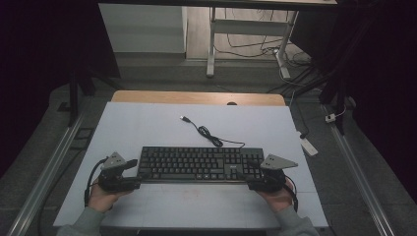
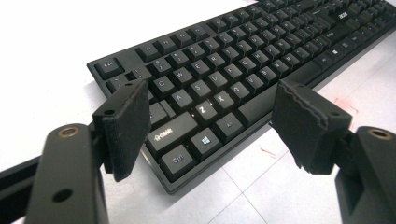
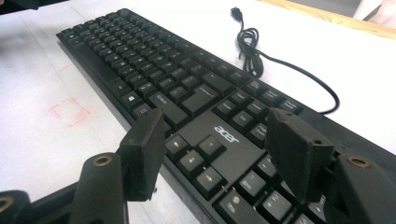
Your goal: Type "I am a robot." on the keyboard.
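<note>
Your keyboard [image 1: 199, 163] lies lengthwise left to right between your hands, the left gripper [image 2: 212, 119] and right gripper [image 3: 212, 149] each spread wide over one end.

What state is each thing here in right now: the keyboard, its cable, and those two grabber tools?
Keyboard: flat on the white table, keys up, not lifted.
Cable: unplugged, lying loose in a loop behind the keyboard, plug free on the table.
Left gripper: open, fingers astride the keyboard's left end.
Right gripper: open, fingers astride the keyboard's right end.
</note>
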`<state>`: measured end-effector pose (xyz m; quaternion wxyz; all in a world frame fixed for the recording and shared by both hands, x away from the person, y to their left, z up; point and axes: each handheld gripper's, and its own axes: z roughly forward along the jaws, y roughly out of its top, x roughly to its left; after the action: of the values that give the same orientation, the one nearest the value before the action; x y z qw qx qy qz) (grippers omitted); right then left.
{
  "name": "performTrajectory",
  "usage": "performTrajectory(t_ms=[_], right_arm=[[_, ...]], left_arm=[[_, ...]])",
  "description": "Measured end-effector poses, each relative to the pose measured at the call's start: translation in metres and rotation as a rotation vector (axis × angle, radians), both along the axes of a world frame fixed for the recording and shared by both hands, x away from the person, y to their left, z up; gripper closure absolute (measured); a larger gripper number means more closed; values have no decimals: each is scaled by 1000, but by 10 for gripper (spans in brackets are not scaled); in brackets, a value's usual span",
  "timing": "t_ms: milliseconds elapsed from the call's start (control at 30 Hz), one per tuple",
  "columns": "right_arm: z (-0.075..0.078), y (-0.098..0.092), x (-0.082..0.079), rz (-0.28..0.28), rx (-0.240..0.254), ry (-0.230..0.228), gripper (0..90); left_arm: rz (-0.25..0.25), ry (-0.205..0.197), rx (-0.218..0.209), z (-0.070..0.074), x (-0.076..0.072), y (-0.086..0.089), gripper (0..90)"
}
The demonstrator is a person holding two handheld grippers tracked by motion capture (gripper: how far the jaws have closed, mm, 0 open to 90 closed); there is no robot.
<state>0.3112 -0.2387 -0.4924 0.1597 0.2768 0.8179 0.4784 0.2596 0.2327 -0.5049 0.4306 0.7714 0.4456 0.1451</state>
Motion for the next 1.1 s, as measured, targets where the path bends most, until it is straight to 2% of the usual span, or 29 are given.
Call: performTrajectory(t_ms=[667,967,1100], right_arm=[[9,38,10,56,21,2,425],[11,57,14,64,-2,2,526],[12,64,16,72,-12,5,622]], left_arm=[[-3,4,-37,1,5,2,385],[-20,-1,-35,1,8,1,477],[-25,-8,-33,2,8,0,519]])
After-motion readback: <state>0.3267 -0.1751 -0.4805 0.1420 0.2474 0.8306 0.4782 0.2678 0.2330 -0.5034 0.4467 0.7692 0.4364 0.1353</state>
